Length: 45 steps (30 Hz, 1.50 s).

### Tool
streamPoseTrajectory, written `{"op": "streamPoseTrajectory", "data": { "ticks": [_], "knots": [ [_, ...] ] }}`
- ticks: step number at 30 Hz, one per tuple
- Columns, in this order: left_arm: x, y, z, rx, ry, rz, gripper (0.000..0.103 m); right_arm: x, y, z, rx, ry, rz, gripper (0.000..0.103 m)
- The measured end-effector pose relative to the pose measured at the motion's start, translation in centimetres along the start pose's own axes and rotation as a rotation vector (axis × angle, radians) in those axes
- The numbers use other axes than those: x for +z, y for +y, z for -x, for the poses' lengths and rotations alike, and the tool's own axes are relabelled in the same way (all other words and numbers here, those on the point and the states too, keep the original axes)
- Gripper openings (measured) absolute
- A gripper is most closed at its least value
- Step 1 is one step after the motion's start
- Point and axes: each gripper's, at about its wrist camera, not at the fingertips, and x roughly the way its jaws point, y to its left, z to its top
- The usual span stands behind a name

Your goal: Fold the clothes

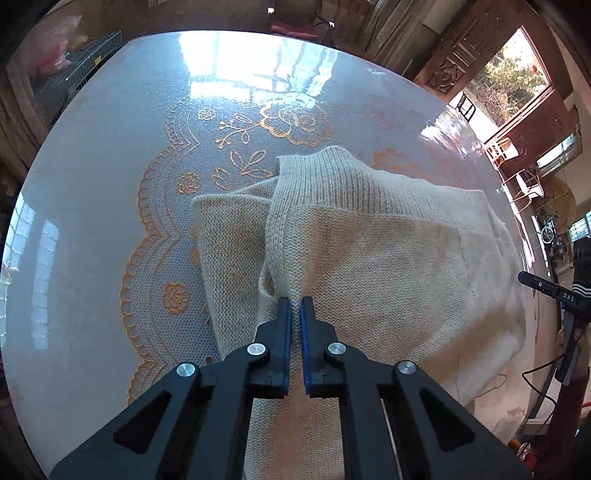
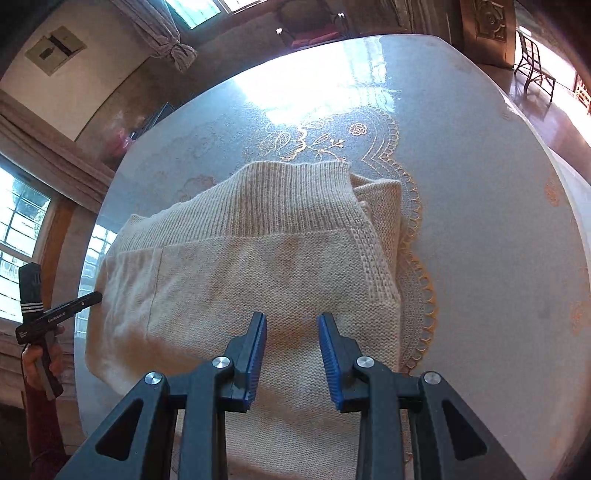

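Round white glossy table (image 1: 92, 221), its top throwing back window glare, overlaid at centre by a scalloped lace doily with orange-gold embroidered flowers (image 1: 177, 206). Beyond the far rim: a chair with a dark red cushion (image 2: 314, 35), a wire-mesh cage (image 1: 88, 62) with a pink plastic bag (image 1: 55, 55) beside it, a grey curtain knotted at mid-length (image 2: 173, 44) and a pale poster on the wall (image 2: 55, 46). To one side: a carved brown wooden panel (image 1: 454, 70), a dark metal-framed chair (image 2: 532, 70) on a glossy reddish floor, and paned windows (image 2: 22, 236) lit by daylight.
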Motion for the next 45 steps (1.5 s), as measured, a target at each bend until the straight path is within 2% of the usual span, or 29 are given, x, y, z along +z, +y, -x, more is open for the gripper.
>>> {"op": "streamPoseTrajectory", "data": {
  "ticks": [2,5,7,8,9,10,11,12,13,16,19,20,21,22,23,26,29,31,32,34,35,36,38,41,45],
  "knots": [
    [-0.6,0.2,0.6,0.009,-0.021,0.010,0.004,0.0,0.2,0.0,-0.036,-0.010,0.024,0.030],
    [-1.9,0.4,1.3,0.019,-0.036,0.017,0.004,0.0,-0.3,0.0,-0.039,-0.025,0.017,0.030],
    [-2.6,0.6,1.7,0.028,-0.043,0.023,0.006,-0.2,-0.5,0.1,-0.028,-0.025,0.011,0.030],
    [-2.6,0.8,1.2,0.043,-0.027,0.028,0.011,-0.2,-0.7,-0.1,-0.023,-0.015,0.004,0.030],
    [-2.6,1.1,0.7,0.058,-0.011,0.033,0.027,-0.2,-0.8,-0.4,-0.024,-0.003,-0.001,0.030],
    [-2.6,1.3,0.3,0.070,0.001,0.039,0.037,-0.1,-1.0,-0.6,-0.033,0.002,-0.003,0.030],
    [-2.7,1.8,0.5,0.055,-0.018,0.052,0.061,-0.1,-1.3,-0.6,-0.044,0.002,-0.003,0.030],
    [-2.7,2.5,1.1,0.018,-0.045,0.075,0.077,-0.1,-1.4,-0.6,-0.048,0.003,-0.007,0.030],
    [-2.7,3.0,1.7,0.008,-0.065,0.085,0.080,-0.2,-1.5,-0.5,-0.042,0.002,-0.011,0.030],
    [-2.5,4.2,3.0,0.000,-0.103,0.092,0.081,-0.3,-1.8,-0.2,-0.037,-0.005,-0.017,0.030],
    [-2.7,3.8,2.9,-0.011,-0.062,0.073,0.079,-0.3,-2.0,-0.1,-0.038,-0.002,-0.022,0.030],
    [-3.0,3.5,2.7,-0.009,-0.045,0.078,0.072,-0.4,-2.0,0.0,-0.036,0.002,-0.019,0.030],
    [-3.4,3.4,2.3,-0.005,-0.024,0.087,0.049,-0.5,-2.0,0.1,-0.034,0.007,-0.016,0.030],
    [-3.8,3.3,1.9,-0.019,-0.006,0.087,0.036,-0.6,-1.9,0.1,-0.033,0.011,-0.013,0.030],
    [-4.3,3.3,1.4,-0.027,0.009,0.093,0.028,-0.7,-1.8,0.2,-0.033,0.015,-0.004,0.030],
    [-5.8,2.5,1.2,-0.023,0.006,0.068,0.011,-1.3,-1.1,0.4,-0.056,0.030,0.048,0.030],
    [-6.9,2.1,2.8,-0.055,-0.035,0.071,0.008,-2.3,-1.3,0.4,-0.115,0.045,0.087,0.029],
    [-7.4,2.5,3.7,-0.095,-0.040,0.085,0.008,-3.1,-1.4,0.4,-0.153,0.049,0.112,0.025],
    [-7.6,3.0,4.1,-0.103,-0.039,0.111,0.008,-3.5,-1.5,0.7,-0.144,0.047,0.115,0.024],
    [-7.9,3.8,3.8,-0.050,-0.017,0.122,0.013,-4.4,-0.8,1.0,-0.096,0.058,0.146,0.024],
    [-8.1,4.1,3.7,-0.027,-0.012,0.139,0.029,-4.9,-0.3,1.1,-0.072,0.068,0.169,0.024],
    [-8.2,4.4,3.6,-0.030,-0.010,0.151,0.053,-5.4,0.2,1.1,-0.047,0.078,0.192,0.024],
    [-8.4,4.6,3.9,-0.057,-0.041,0.175,0.066,-6.2,1.1,1.1,0.001,0.098,0.232,0.025],
    [-8.6,3.7,6.3,-0.062,-0.146,0.169,0.066,-6.6,2.6,-0.4,0.034,0.141,0.260,0.025],
    [-8.9,0.7,9.5,-0.084,-0.267,0.066,0.066,-7.9,4.1,-3.0,-0.045,0.234,0.302,0.025]
  ]
}}
